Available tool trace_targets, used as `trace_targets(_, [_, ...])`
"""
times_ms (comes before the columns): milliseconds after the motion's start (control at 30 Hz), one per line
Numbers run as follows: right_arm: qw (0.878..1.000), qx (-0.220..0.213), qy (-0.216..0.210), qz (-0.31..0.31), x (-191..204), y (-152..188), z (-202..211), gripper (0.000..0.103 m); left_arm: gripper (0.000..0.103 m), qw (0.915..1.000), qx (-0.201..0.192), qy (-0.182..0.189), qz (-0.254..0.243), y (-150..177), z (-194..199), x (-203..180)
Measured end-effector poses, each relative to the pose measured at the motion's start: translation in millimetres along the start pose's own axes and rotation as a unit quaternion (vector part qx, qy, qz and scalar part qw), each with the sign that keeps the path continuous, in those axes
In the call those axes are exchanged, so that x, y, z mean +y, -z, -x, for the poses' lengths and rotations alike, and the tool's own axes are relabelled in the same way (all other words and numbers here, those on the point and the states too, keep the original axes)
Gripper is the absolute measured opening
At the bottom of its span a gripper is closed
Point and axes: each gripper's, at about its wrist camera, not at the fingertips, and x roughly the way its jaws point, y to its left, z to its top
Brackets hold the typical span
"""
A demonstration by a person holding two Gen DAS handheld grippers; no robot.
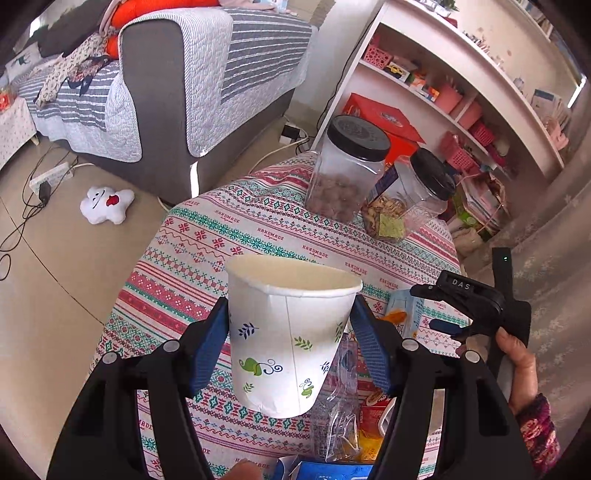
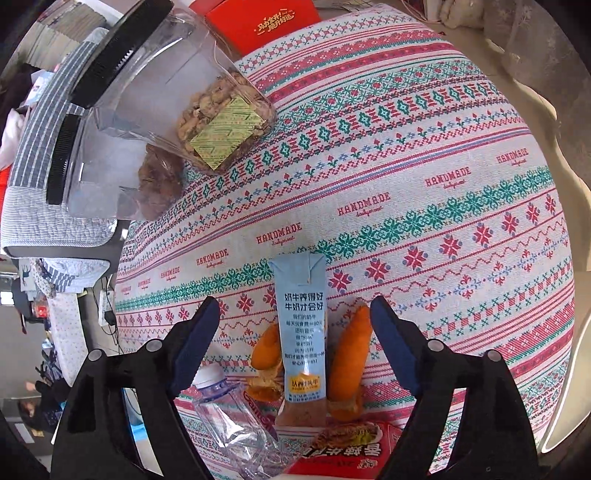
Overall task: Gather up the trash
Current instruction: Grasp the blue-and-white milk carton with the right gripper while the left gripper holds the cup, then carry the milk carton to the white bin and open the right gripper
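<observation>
My left gripper [image 1: 290,334] is shut on a white paper cup [image 1: 288,332] with green leaf prints, held upright above the patterned tablecloth [image 1: 207,266]. My right gripper [image 2: 295,343] is open above a light blue milk carton [image 2: 301,332] that lies between two orange peels [image 2: 349,350]. A crushed clear plastic bottle [image 2: 236,417] and a red snack packet [image 2: 351,450] lie below the carton. In the left wrist view the right gripper [image 1: 476,306] shows at the right over the carton [image 1: 404,310], with the bottle [image 1: 340,406] under my left fingers.
Two clear jars with black lids [image 1: 351,166] [image 1: 413,199] stand at the table's far edge, also in the right wrist view [image 2: 147,92]. A red box [image 2: 266,22] lies beyond them. A sofa [image 1: 166,92], a white shelf [image 1: 443,85], floor cables and a plush toy [image 1: 105,205] surround the table.
</observation>
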Motion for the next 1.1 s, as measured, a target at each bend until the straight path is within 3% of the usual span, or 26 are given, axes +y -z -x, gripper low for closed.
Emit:
trace_targets(200, [1.0,0.009,0.014,0.004,9,-3,-17,0.058,0.065,1.0,-0.002,-0.007,0.0,-1,1,8])
trace_targets(300, [1.0,0.012,0.017,-0.001,9,-2,-24,0.043,0.065,0.9999,0.0,-0.008,0.006,-2,1,13])
trace_targets(367, [1.0,0.009,0.021,0.002,9,-1,-25,0.026,0.065,0.9999,0.0,-0.008,0.01,-2,0,15])
trace_targets(733, [0.994,-0.103,-0.012,0.034,11,9,47,0.026,0.065,0.9998,-0.008,0.005,0.016,-3,3,16])
trace_targets(1100, [0.965,-0.237,-0.039,0.103,28,64,131,0.026,0.065,0.999,-0.041,0.018,0.005,-1,15,5])
